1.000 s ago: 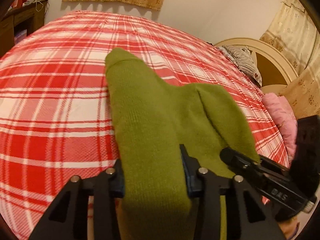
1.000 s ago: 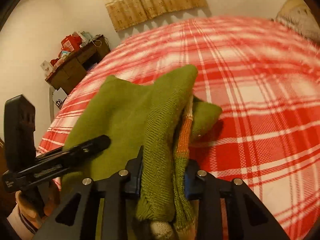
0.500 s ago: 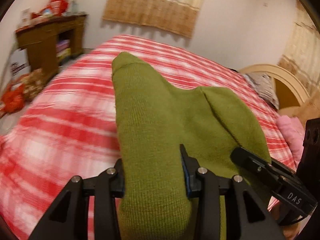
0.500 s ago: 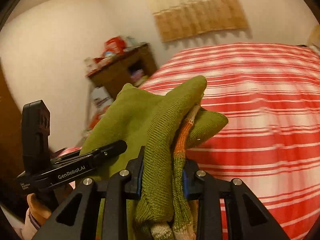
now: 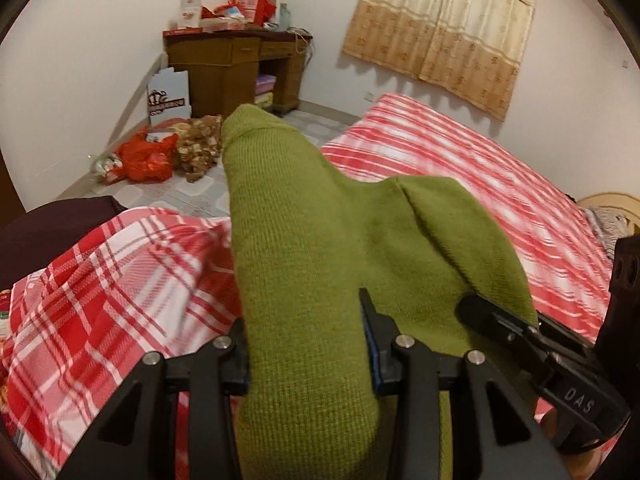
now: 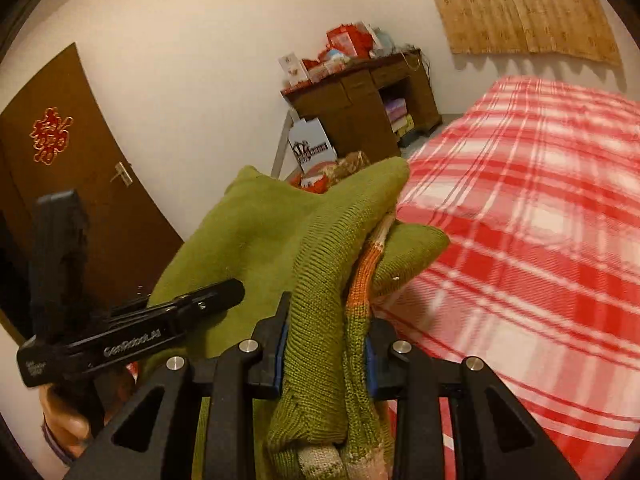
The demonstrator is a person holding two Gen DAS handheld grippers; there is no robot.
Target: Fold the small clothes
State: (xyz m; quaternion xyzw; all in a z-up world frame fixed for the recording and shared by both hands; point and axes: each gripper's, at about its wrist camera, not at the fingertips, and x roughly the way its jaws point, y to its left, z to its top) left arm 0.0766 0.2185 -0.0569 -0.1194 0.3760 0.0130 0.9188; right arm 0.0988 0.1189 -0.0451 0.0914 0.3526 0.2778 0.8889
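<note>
Between two grippers, one green sweater (image 5: 304,248)

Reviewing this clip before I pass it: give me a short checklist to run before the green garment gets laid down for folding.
1. Left claw clamped on the green knit garment: ok.
2. Right claw clamped on bunched layers of the same garment: ok.
3. Garment lifted clear of the plaid bed cover: ok.
4. Garment spread flat between the claws: not ok, it hangs bunched.
5. Bare stretch of bed cover to lay it on: ok.
6. Sleeves and hem untangled: cannot tell.
</note>
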